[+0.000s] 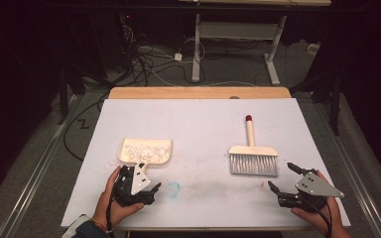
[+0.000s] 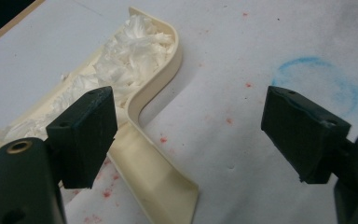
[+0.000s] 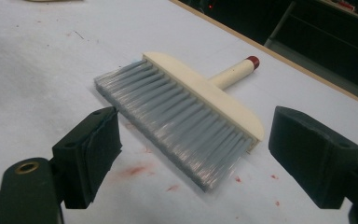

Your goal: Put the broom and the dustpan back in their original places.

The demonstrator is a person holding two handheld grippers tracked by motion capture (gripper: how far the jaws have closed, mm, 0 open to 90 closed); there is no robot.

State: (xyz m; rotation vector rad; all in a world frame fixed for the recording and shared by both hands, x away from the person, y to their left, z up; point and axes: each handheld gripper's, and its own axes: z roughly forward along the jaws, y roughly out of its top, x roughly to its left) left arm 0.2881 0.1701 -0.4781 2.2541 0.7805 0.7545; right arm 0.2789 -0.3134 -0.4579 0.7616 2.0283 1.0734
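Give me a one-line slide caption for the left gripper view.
Open left claw poised over the handle of a cream dustpan filled with white paper scraps, on a white table.

Lab: floor cables (image 1: 149,64), adjustable desk frame (image 1: 238,44).

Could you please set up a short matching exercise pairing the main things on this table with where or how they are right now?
Things:
1. dustpan
2. brush
3. left hand-held gripper
4. blue ring mark

States:
A. lying flat, grey bristles toward the person
B. drawn on the white sheet, near the front edge
C. holding white paper scraps
D. jaws open, at the dustpan's handle

Pairs: 1-C, 2-A, 3-D, 4-B
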